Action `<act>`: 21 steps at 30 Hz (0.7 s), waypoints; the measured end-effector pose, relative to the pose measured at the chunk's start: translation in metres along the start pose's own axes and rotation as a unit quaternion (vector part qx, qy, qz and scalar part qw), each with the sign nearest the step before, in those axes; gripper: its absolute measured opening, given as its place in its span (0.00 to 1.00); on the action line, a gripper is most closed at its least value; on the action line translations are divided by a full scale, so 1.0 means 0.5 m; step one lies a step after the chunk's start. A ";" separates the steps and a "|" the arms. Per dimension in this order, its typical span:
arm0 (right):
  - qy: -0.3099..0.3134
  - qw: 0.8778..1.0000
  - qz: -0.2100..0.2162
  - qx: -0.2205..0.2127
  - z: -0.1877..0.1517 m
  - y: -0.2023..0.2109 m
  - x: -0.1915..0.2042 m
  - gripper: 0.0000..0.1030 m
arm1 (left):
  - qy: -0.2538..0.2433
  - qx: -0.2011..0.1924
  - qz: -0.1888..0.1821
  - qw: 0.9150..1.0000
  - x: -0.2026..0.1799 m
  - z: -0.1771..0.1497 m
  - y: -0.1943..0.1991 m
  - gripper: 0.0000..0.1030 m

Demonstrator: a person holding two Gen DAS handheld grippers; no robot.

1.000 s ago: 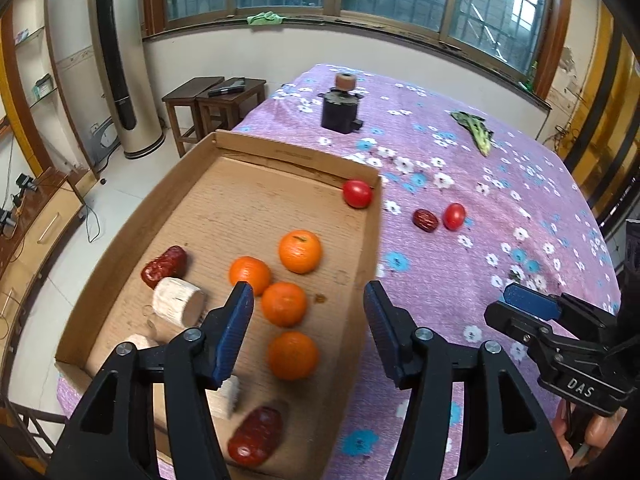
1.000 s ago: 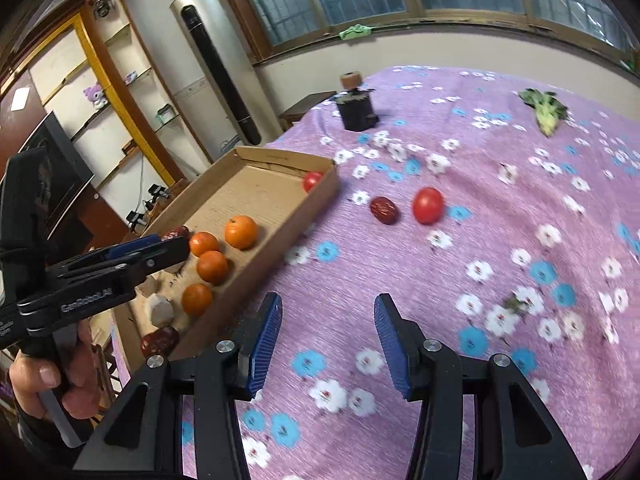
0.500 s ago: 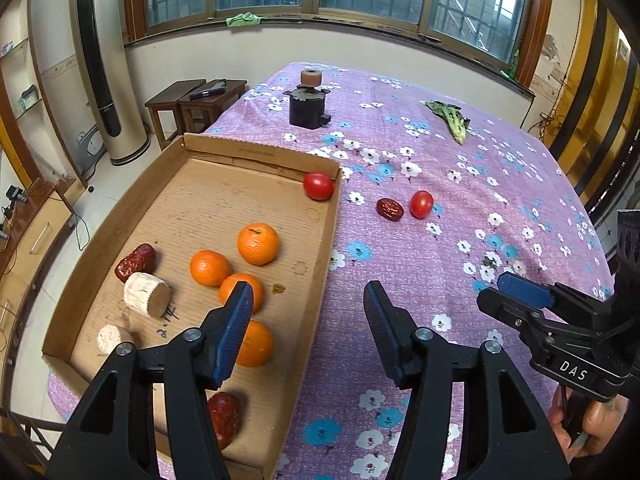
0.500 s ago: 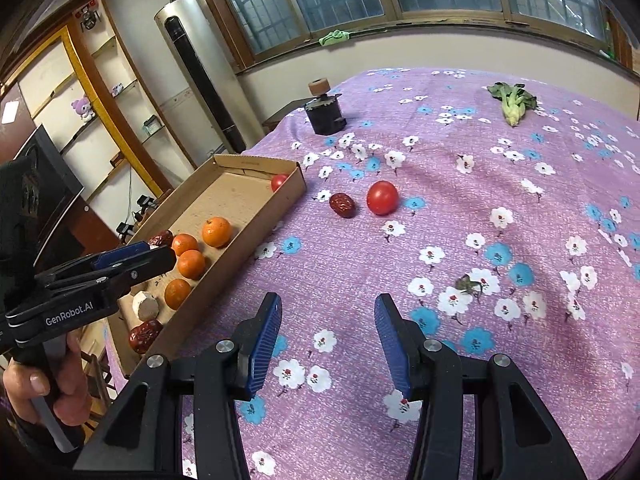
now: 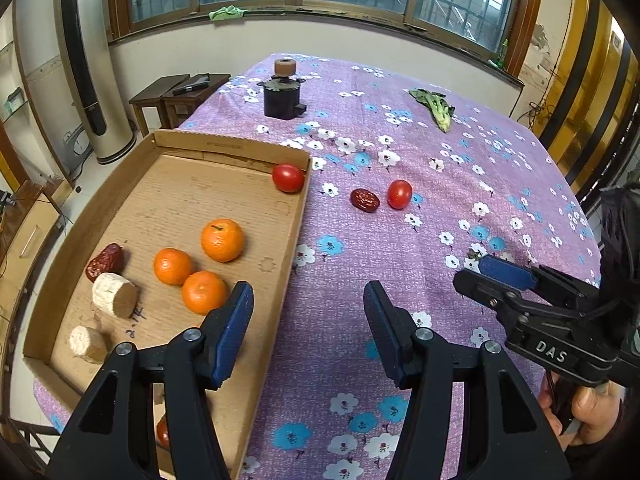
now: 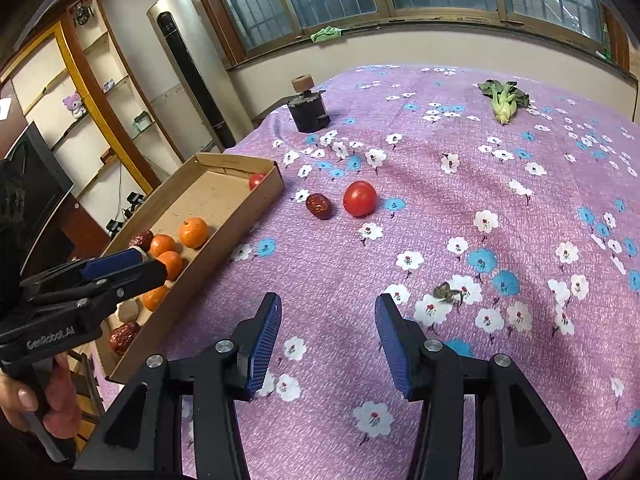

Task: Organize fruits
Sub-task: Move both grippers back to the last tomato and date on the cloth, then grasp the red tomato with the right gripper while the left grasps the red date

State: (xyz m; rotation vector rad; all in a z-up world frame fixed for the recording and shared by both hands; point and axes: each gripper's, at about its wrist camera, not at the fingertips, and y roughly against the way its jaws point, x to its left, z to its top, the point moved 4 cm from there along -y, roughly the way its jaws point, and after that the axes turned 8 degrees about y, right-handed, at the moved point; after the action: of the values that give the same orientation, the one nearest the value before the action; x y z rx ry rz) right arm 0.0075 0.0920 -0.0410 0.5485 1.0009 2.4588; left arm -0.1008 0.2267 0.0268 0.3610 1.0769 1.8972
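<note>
A cardboard tray (image 5: 296,232) (image 6: 224,236) lies on the left of the purple flowered table. It holds several oranges (image 5: 222,239) (image 6: 193,232), a red tomato (image 5: 288,178) (image 6: 256,181), red dates (image 5: 106,262) and pale cork-like cylinders (image 5: 114,294). A red tomato (image 5: 399,194) (image 6: 359,198) and a red date (image 5: 365,200) (image 6: 319,205) lie together on the cloth right of the tray. My left gripper (image 5: 308,338) is open and empty over the tray's right wall. My right gripper (image 6: 328,344) is open and empty above the cloth, well short of the tomato.
A black holder with a cork roll (image 5: 282,94) (image 6: 308,110) stands at the far end. A green leafy vegetable (image 5: 436,108) (image 6: 502,100) lies at the far right. Small wooden tables (image 5: 176,92) and a standing air conditioner (image 5: 84,60) are beyond the table's left edge.
Both grippers have pulled back and risen, so more of the table shows. The left gripper has shifted right from over the oranges to the tray's right wall. Both stay open.
</note>
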 end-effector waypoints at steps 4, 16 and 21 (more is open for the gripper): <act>0.004 1.000 -0.003 0.005 0.013 -0.019 -0.011 0.49 | -0.002 0.011 -0.007 1.000 -0.010 0.003 -0.018 0.55; 0.022 0.999 -0.037 0.029 0.119 -0.161 -0.060 0.49 | -0.015 0.044 -0.021 0.999 -0.067 0.019 -0.090 0.55; 0.033 0.998 -0.041 0.034 0.141 -0.213 -0.070 0.30 | -0.018 0.057 -0.016 0.998 -0.087 0.035 -0.134 0.55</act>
State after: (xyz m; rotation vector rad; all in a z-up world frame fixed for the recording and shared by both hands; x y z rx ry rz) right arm 0.0975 0.1820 -0.0782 0.4405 1.1136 2.3930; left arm -0.0283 0.2152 -0.0092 0.4385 1.1632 1.7990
